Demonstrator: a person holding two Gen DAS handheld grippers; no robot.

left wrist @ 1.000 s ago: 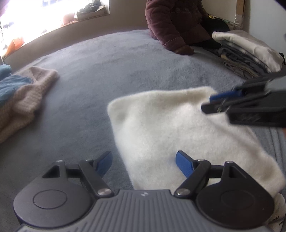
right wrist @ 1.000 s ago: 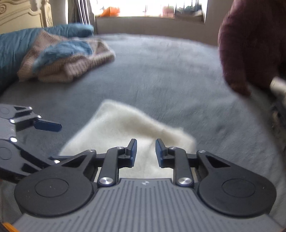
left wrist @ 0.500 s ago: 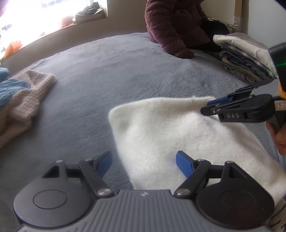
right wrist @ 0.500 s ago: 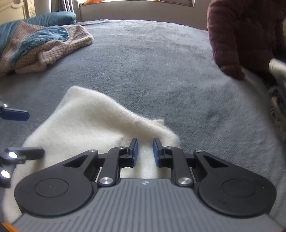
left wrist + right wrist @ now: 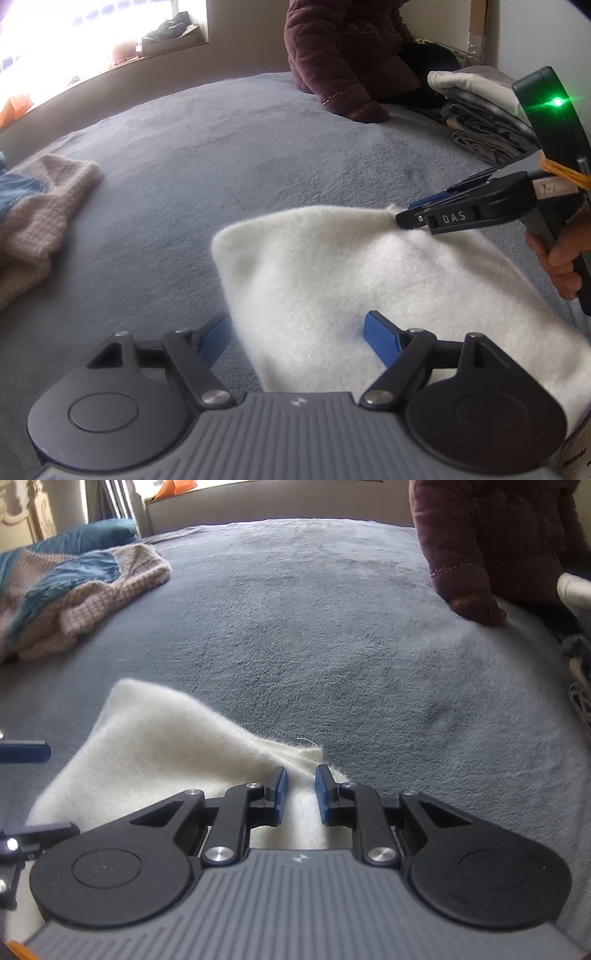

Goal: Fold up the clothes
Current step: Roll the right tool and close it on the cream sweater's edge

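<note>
Descending onto the white garment's (image 5: pixel 354 280) far corner, the right tool (image 5: pixel 300 788) is closing and pinching it in mid-bed (image 5: pixel 332 627), while the left tool (image 5: pixel 295 338) is hanging released over the near edge, probably needing a matching pinch before folding.

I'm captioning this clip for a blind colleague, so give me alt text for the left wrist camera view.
A white fuzzy garment lies on a grey blanket, its far corner pinched by the right gripper, while the left gripper hangs open over its near edge. A beige knit lies at left, folded clothes at right, and a person's maroon sleeve behind.
</note>
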